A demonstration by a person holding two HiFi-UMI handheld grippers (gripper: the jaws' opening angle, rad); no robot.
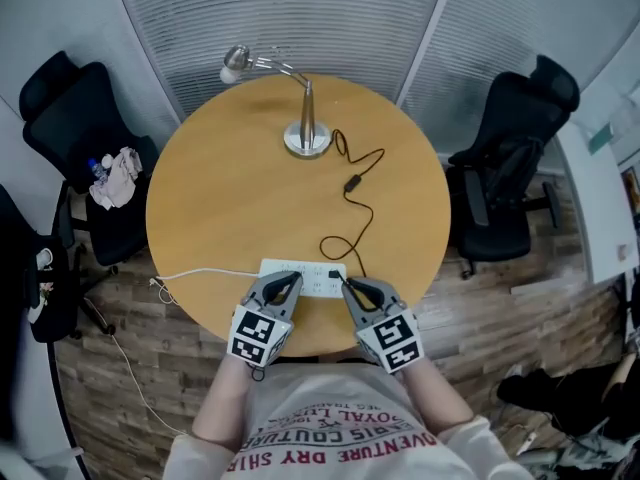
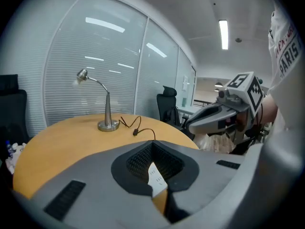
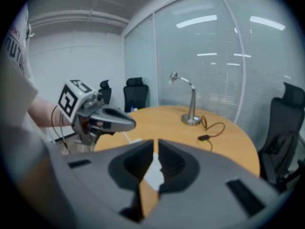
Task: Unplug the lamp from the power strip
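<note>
At lower centre, the small stiff plug (image 1: 334, 276) sits in the power strip (image 1: 300, 278); it probably wants pinching by its body, not the thin cord (image 1: 361, 211). The left gripper (image 1: 292, 282) and right gripper (image 1: 350, 286) rest beside it, jaws together, empty.

Grey left gripper (image 1: 288, 282) and right gripper (image 1: 352, 288) carry marker cubes (image 1: 255, 336) (white red-lettered T-shirt (image 1: 330, 433)).

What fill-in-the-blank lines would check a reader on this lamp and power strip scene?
The lamp stands on a ___ wooden table.
Its ___ cord runs to the power strip.
The power strip is ___ in colour.
The left gripper and right gripper both have jaws ___.
Missing: round; black; white; shut.
</note>
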